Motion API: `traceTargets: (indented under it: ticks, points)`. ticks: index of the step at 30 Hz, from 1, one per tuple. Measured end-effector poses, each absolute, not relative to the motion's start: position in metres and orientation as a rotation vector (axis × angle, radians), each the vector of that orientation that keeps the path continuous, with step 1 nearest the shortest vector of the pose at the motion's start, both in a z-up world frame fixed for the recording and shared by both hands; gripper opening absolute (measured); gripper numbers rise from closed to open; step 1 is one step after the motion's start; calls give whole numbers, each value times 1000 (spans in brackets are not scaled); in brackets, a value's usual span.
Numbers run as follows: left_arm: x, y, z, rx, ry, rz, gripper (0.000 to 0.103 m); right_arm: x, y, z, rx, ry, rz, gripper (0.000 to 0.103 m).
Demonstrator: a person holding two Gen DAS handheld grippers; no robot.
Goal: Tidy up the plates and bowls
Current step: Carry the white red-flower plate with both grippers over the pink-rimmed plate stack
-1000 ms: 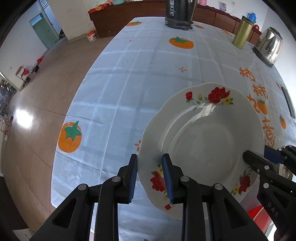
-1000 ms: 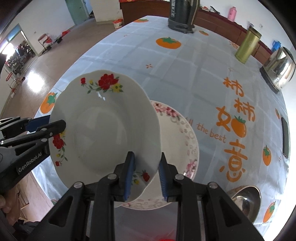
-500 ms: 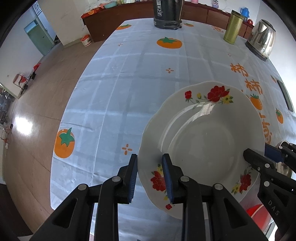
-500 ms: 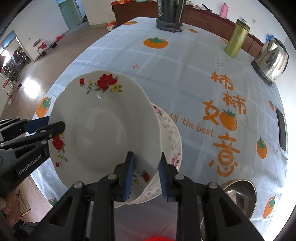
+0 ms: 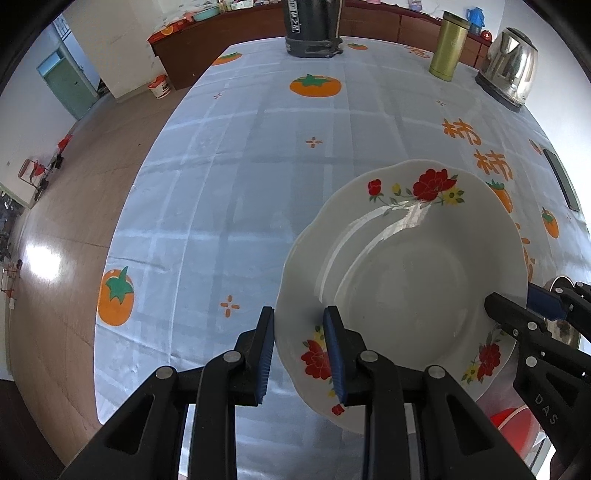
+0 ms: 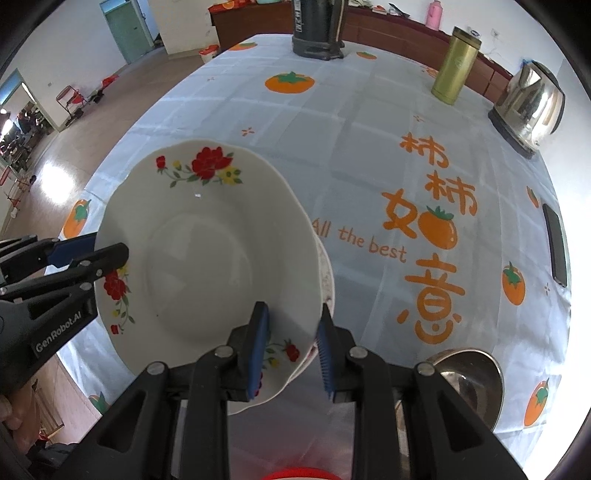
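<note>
Pale blue tablecloth [image 5: 258, 177] with orange persimmon prints covers a long table in a big room with a brown shiny floor. Above it, both grippers hold one deep white plate with red and yellow flowers on its wavy rim [image 5: 406, 266], each on an opposite edge. The left gripper [image 5: 301, 350] has its blue pads closed narrow on the left rim of this plate, one finger under and one inside. The right gripper [image 6: 291, 350] clamps the right rim in the same way, and its fingers are also narrow.

Under the held plate, at its right side, a second plate with a pink pattern on the rim [image 6: 327, 273] lies on the cloth; only a thin strip of it shows. Near it on the right, at the near table edge, stands a shiny steel bowl [image 6: 469, 380]. At the far end I see a dark tall appliance [image 5: 314, 29], a golden-green metal flask [image 5: 448, 46] and a steel electric kettle [image 5: 511, 70]. A black phone [image 6: 554, 243] lies at the right edge.
</note>
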State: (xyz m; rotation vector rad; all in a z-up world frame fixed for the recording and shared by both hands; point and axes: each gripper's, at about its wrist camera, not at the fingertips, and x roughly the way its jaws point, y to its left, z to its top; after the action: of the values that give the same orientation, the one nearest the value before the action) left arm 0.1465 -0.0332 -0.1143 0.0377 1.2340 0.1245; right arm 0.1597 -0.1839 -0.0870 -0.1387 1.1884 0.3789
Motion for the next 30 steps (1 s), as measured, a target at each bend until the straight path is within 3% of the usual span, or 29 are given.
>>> traceTargets:
  ticks: [30]
  points:
    - [156,-45,-131,69,1293,90,29,166,-194,-100,-157,1227,351,26]
